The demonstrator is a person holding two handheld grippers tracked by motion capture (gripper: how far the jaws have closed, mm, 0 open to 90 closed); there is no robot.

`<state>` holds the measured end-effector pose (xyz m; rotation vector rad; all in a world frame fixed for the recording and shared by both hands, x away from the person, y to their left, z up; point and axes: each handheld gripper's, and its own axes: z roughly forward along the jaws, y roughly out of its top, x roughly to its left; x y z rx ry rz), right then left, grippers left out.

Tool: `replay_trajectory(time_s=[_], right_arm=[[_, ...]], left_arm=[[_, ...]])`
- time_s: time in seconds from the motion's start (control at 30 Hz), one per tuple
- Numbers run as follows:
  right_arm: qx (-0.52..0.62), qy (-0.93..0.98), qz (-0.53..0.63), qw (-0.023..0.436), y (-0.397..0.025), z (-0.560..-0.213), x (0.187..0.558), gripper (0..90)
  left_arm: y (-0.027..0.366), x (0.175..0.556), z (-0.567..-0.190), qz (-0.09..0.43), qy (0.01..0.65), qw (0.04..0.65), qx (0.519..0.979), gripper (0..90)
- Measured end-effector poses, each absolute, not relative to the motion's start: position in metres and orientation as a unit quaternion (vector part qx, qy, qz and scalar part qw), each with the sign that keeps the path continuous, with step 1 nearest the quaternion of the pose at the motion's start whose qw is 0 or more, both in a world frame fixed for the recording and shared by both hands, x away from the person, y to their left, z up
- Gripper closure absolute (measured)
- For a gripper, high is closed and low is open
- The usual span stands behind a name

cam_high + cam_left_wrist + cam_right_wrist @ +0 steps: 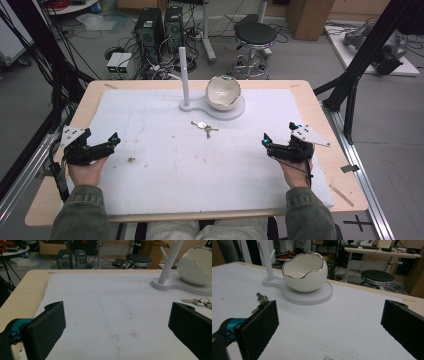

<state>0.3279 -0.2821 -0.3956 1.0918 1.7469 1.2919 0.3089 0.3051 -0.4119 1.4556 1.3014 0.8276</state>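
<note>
A small bunch of keys (204,127) lies on the white mat (165,170), just in front of a white stand (235,111) with a thin upright post (183,75). A white egg-shaped bowl (223,93) with a jagged silver rim sits on the stand. My left gripper (102,138) rests open at the mat's left side, held by a hand. My right gripper (279,133) is open at the right. In the left gripper view the left gripper (117,323) is wide open over bare mat, keys (197,301) at far right. The right gripper (332,325) faces the bowl (304,272), keys (262,298) by its left jaw.
The wooden table (320,105) edges the mat on all sides. A small dark speck of debris (131,160) lies on the mat near the left hand. Beyond the table stand a stool (255,37) and computer towers (160,27); black frame struts (360,65) flank it.
</note>
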Motion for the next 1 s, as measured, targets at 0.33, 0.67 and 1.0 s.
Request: replay_trajectory(time_s=[0.33,0.67,1.0], right_arm=[[0.421,0.677,0.497,0.343,-0.2824,-0.3960,0.3284,0.4],[0.424,0.678,0.494,0.341,-0.2824,-0.3963,0.3284,0.4],[0.423,0.682,0.490,0.342,-0.2817,-0.3966,0.3280,0.4]], left_arm=[[0.3048,0.3099,-0.4128,0.337,0.536,0.487,0.601,1.7],[0.3041,0.3107,-0.4138,0.332,0.535,0.487,0.606,1.7],[0.3026,0.3122,-0.4149,0.327,0.534,0.488,0.608,1.7]])
